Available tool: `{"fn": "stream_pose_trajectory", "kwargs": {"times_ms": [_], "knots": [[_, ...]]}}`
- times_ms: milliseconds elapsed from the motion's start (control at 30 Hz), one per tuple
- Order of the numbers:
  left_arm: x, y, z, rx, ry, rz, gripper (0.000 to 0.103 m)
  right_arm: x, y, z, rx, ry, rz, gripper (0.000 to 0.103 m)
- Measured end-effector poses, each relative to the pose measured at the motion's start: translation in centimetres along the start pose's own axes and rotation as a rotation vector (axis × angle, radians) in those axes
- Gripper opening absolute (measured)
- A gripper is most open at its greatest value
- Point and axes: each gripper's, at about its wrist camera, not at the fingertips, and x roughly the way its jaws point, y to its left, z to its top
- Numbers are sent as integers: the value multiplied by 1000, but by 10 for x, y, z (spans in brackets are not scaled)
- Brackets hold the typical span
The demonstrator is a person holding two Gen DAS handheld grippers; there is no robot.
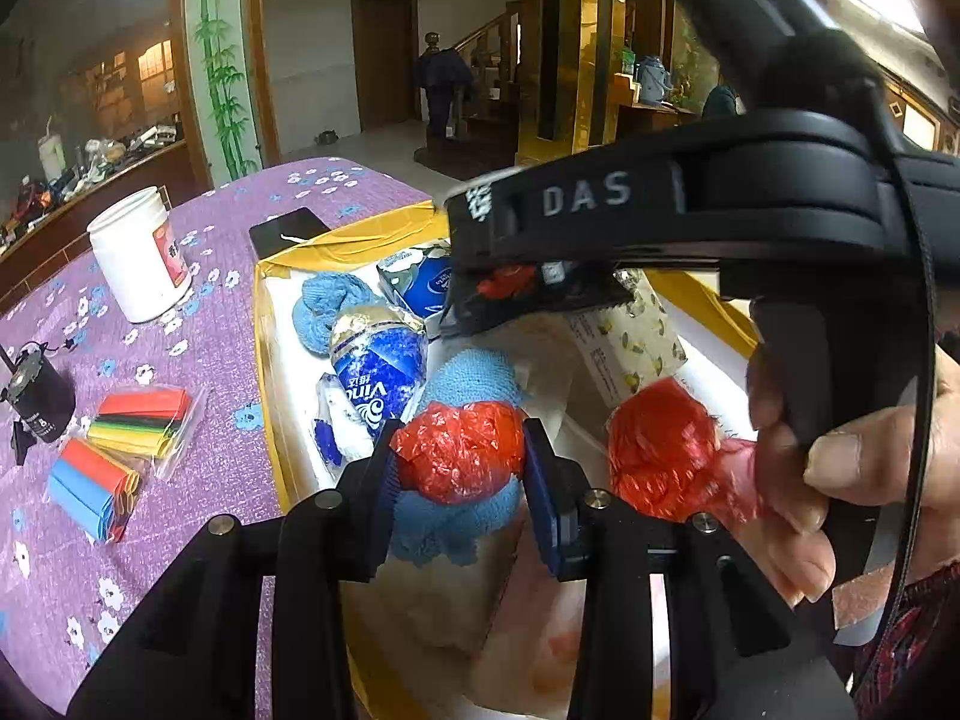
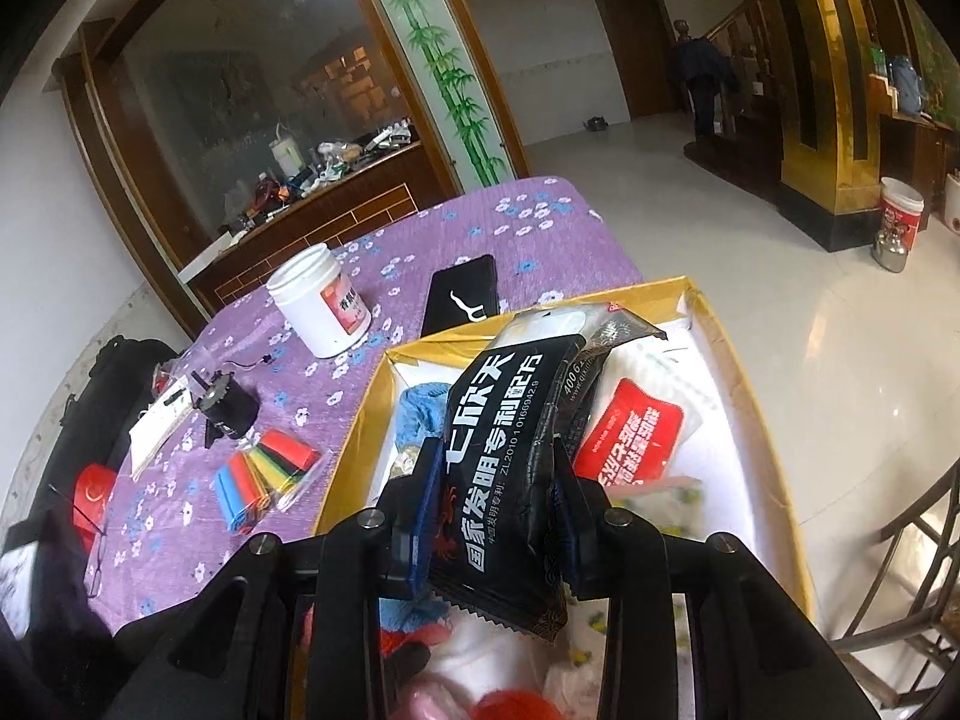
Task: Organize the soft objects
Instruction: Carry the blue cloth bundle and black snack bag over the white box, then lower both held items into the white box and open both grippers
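Observation:
My left gripper (image 1: 461, 468) is shut on a crumpled red plastic bag (image 1: 459, 450), held over a gold-rimmed white box (image 1: 267, 324). Under it lies a blue knitted cloth (image 1: 465, 516). Another red plastic wad (image 1: 660, 456) sits to the right, by the hand on the right gripper's body (image 1: 720, 204), which crosses the top of the left wrist view. My right gripper (image 2: 495, 510) is shut on a black sachet with white Chinese print (image 2: 507, 480), held above the same box (image 2: 756, 396). In the box lie a blue Vinda tissue pack (image 1: 381, 372), a red-labelled tissue pack (image 2: 636, 438) and a blue cloth (image 2: 420, 408).
On the purple flowered tablecloth (image 1: 198, 252) left of the box stand a white jar (image 1: 141, 252), a black phone (image 2: 462, 294), a small black motor (image 1: 39, 396) and bags of coloured tubing (image 1: 114, 450). The table edge drops to a tiled floor (image 2: 780, 276) on the right.

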Motion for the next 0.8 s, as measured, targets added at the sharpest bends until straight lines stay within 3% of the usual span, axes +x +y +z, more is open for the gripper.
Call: {"fn": "stream_pose_trajectory", "kwargs": {"times_ms": [300, 800], "knots": [[0, -6, -2, 36, -16, 30, 35, 15, -8, -4, 61, 47, 48, 34], [-1, -15, -6, 90, -36, 87, 36, 16, -11, -6, 70, 49, 51, 34]]}}
